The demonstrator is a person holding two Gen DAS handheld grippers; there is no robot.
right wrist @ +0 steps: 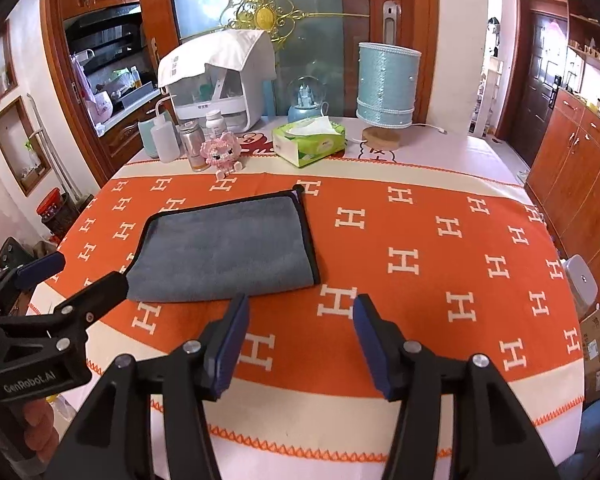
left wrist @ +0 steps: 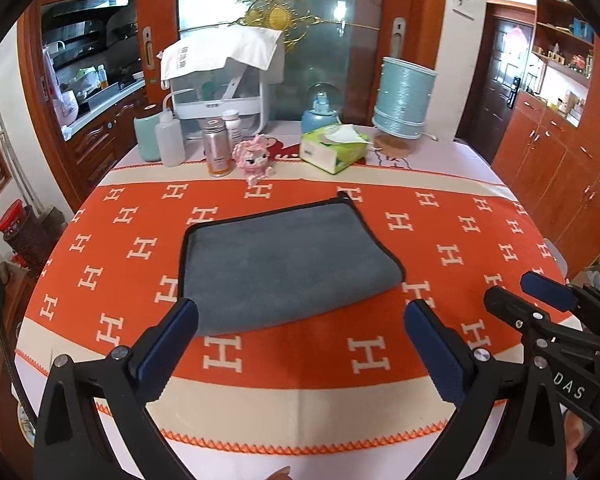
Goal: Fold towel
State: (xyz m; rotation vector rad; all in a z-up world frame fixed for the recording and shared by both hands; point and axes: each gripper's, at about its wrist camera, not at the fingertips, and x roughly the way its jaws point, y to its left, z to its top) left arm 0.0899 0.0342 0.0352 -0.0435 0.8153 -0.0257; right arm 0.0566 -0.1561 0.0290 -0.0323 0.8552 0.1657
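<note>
Towel [left wrist: 284, 264]: grey, black-piped edges, lying folded flat on the orange H-pattern cloth [left wrist: 460, 240] covering the tabletop. In left wrist view it sits at frame centre; in right wrist view [right wrist: 224, 248] it sits centre-left. Piped edges run along its far side and right side; a small black loop sticks out at the far right corner. Near edge is a soft fold w/o piping.

Left gripper [left wrist: 300, 344]: lower frame of its own view, jaws wide apart, holding nothing. Left finger tip overlaps the towel's near left corner in the picture; contact cannot be told. Right finger is over bare cloth, beside the towel's near right corner.

Right gripper [right wrist: 300, 340]: lower centre of its own view, jaws spread at medium width, holding nothing. Left finger tip is just beside the towel's near edge; right finger is over bare cloth.

Open room: cloth to the right of the towel is bare out to the tabletop edge in both views; a bare strip also runs along the near edge.

Far edge of tabletop, upper centre: bottles [left wrist: 218, 148], pink toy [left wrist: 254, 158], tissue box [left wrist: 334, 148], blue lamp [left wrist: 404, 98]. All well apart from the towel.
</note>
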